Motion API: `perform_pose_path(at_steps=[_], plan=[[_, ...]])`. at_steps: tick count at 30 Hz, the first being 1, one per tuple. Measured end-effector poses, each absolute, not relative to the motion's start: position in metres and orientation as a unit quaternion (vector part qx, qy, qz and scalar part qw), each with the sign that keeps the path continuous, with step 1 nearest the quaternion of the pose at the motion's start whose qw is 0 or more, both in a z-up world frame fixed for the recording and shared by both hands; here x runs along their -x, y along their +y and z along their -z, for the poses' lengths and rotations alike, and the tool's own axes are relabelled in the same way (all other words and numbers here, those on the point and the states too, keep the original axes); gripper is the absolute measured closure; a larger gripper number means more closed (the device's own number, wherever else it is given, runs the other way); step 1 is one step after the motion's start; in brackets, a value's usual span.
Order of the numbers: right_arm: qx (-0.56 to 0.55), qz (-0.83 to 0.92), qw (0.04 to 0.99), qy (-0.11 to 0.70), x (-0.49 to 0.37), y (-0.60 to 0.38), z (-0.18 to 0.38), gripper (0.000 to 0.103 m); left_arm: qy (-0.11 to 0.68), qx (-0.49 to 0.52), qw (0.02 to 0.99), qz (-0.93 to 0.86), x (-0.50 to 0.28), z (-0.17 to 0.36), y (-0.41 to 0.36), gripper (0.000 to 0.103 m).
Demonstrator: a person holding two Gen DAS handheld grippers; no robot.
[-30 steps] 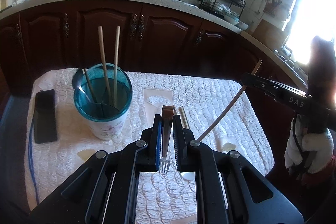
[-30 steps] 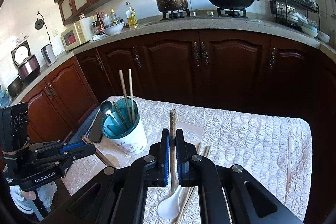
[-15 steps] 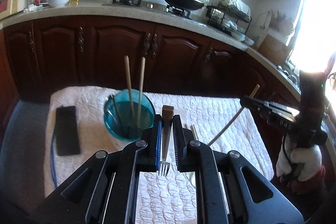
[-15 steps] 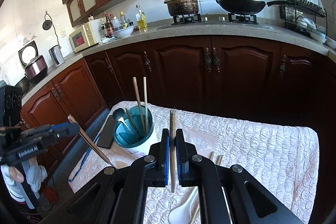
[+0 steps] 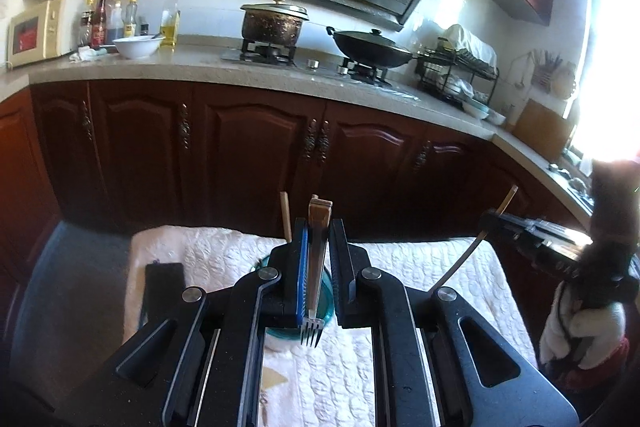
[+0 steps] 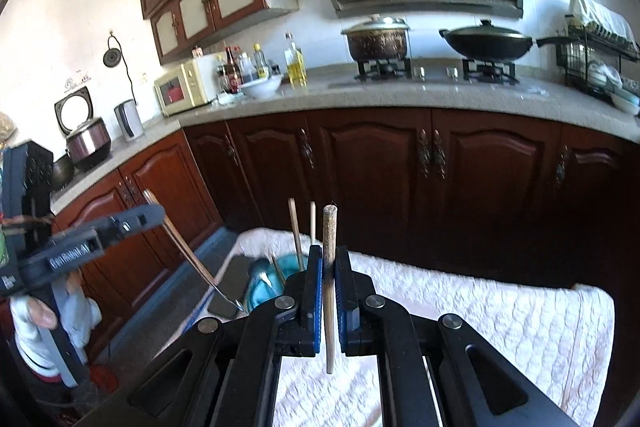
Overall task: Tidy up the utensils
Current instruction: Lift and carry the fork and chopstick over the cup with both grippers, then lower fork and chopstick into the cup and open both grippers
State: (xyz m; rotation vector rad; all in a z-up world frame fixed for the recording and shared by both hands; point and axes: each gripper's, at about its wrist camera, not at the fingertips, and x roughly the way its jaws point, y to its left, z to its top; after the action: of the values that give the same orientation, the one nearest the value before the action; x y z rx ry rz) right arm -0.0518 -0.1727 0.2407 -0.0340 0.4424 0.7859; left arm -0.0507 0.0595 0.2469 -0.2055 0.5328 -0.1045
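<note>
Both tools grip utensils: left [image 5: 318,267] a fork [image 5: 316,259], right [image 6: 328,283] a chopstick [image 6: 329,291] hiding the spoon

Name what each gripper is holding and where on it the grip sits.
Left gripper: a fork, clamped along its metal neck, tines toward the camera. Right gripper: a chopstick, clamped near its thick end.

The right gripper [image 6: 329,291] is clamped on a brown chopstick [image 6: 329,267] that stands nearly upright between its blue pads. Behind it, a teal cup [image 6: 266,285] holding two chopsticks sits on the white quilted cloth [image 6: 500,323]. At left, the left gripper [image 6: 156,215] grips a fork [image 6: 196,263], tines down.
</note>
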Motion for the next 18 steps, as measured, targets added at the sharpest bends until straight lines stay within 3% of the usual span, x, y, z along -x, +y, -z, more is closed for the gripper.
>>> perform_pose_path(at_steps=[18], plan=[[0.031,-0.398,0.889,0.223,-0.002,-0.087,-0.244,0.098,0.262,0.122,0.957,0.017,0.005,-0.229,0.082,0.094]])
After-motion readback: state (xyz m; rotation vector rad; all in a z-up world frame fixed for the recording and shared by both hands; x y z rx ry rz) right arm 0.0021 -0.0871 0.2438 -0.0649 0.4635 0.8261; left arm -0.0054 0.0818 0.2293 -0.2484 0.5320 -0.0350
